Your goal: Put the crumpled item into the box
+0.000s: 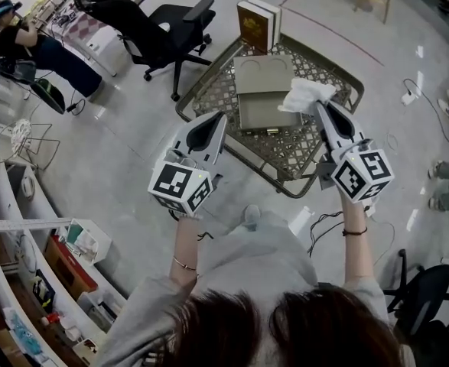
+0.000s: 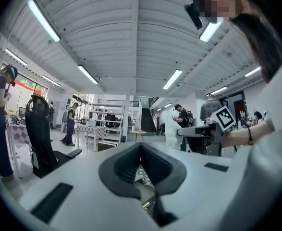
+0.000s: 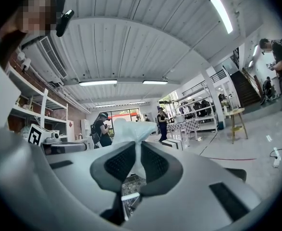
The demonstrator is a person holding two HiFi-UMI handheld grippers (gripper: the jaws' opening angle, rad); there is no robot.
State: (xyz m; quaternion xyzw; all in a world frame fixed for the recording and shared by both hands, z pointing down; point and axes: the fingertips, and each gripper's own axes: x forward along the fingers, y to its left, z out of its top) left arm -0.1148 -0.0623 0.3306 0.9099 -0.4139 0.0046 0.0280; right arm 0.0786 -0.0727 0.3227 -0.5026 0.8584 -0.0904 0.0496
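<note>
The right gripper (image 1: 320, 107) is pinching the white crumpled paper wad (image 1: 304, 94) just above the right edge of the open grey-green cardboard box (image 1: 264, 112) on the metal mesh bench (image 1: 293, 153). A clean drop is probably needing a shift leftward over the cavity before release (the left gripper (image 1: 216, 122) is sitting closed and empty).

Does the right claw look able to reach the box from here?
Probably yes: the right claw, shut on the crumpled item, is beside the box; nothing stands between them, and the left claw is on the box's other side.
</note>
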